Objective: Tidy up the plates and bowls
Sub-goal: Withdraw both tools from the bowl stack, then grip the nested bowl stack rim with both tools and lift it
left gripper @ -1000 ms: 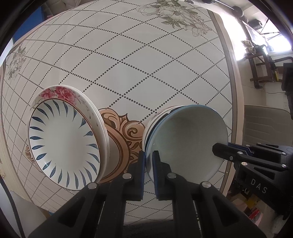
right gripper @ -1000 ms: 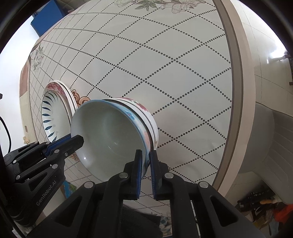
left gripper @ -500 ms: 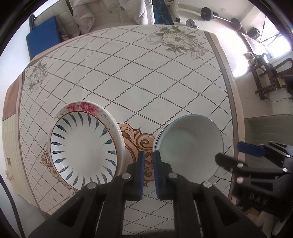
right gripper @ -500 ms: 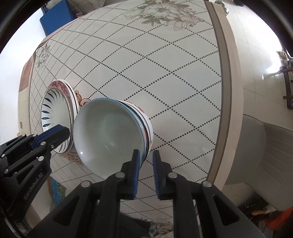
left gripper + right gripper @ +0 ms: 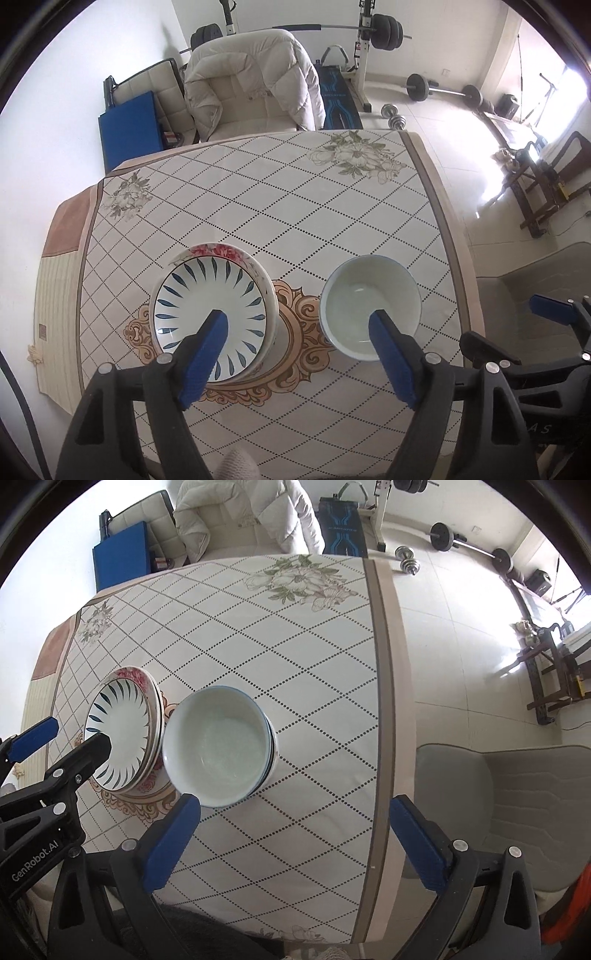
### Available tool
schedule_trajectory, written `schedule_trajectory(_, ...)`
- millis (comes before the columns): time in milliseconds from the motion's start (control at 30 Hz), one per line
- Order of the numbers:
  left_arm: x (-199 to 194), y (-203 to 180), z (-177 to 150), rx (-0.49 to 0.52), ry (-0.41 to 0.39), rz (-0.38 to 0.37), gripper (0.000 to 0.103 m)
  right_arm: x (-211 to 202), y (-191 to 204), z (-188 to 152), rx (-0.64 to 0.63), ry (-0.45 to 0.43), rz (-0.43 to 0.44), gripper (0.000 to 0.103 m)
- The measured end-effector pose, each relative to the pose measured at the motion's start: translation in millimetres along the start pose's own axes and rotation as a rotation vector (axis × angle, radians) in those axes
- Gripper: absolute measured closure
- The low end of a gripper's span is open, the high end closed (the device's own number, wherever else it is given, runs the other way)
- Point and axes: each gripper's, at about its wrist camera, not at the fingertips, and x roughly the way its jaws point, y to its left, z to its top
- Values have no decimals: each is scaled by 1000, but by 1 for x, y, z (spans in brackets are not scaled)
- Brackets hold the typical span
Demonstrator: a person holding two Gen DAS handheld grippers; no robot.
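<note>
Item 1, left gripper [image 5: 297, 328]: jaws standing wide apart, having just been opening; nothing is sitting between the blue pads [image 5: 207, 347], and the tool is hovering above the table.

Item 2, right gripper [image 5: 291, 823]: jaws spread to their widest, also just opened; empty, hanging over bare cloth beside the bowls.

Item 3, bowl stack [image 5: 370, 301]: resting on the table, below and beyond the left gripper's right-hand pad; in the right wrist view it [image 5: 218, 746] is lying just ahead of the right gripper's left-hand pad. A second ago both grippers were pinching the top bowl's rim on opposite sides; now neither is touching it.

Item 4, plate stack [image 5: 214, 306]: blue-petal plate on top of a rose-rimmed one, sitting under the left gripper's left-hand pad, near the bowls but apart.

Item 5, tablecloth [image 5: 258, 206]: diamond-dotted, otherwise uncluttered beyond the fingers.

Assessment: both piles are looking sorted by kind and released; the task is appearing at or near completion.
</note>
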Motion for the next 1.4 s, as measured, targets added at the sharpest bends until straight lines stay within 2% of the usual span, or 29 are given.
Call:
schedule_trajectory(367, -49, 4, -12, -46, -80, 6, 25, -67, 9, -27, -10, -137, -12, 0)
schedule_trajectory(500, -62, 8, -14, -75, -100, -9, 25, -84, 9, -33, 0, -167, 22, 0)
schedule_trajectory(567, -65, 8, -11, -74, -110, -17, 25, -91, 7, -34, -1, -196, 47, 0)
schedule_trajectory(700, -56, 4, 1, -16, -134, 10, 25, -96, 10, -32, -53, -293, 0, 0)
schedule_trajectory(767, -37, 5, 10, 12, -87, -33, 25, -85, 7, -26, -54, -292, -11, 0)
schedule_trajectory(867, 10, 9, 28, 24, 56, -142, 25, -53, -5, -9, 4, -212, 59, 0)
schedule_trajectory(1000, 79, 4, 47, 52, 240, -257, 32, 11, -22, 10, 87, -65, 166, 0)
schedule_trajectory(1033, 93, 3, 50, 56, 279, -283, 41, 26, -25, 13, 109, -39, 201, 0)
schedule_trajectory(1067, 108, 2, 52, 57, 319, -284, 44, 42, -26, 16, 127, -12, 230, 0)
schedule_trajectory(1100, 122, -1, 54, 72, 358, -316, 44, 57, -28, 17, 145, 13, 264, 0)
schedule_trajectory(1300, 172, -11, 53, 162, 472, -366, 45, 138, -27, 20, 223, 165, 408, 3)
schedule_trajectory(1400, 190, -14, 50, 160, 526, -410, 45, 168, -20, 19, 244, 218, 468, 5)
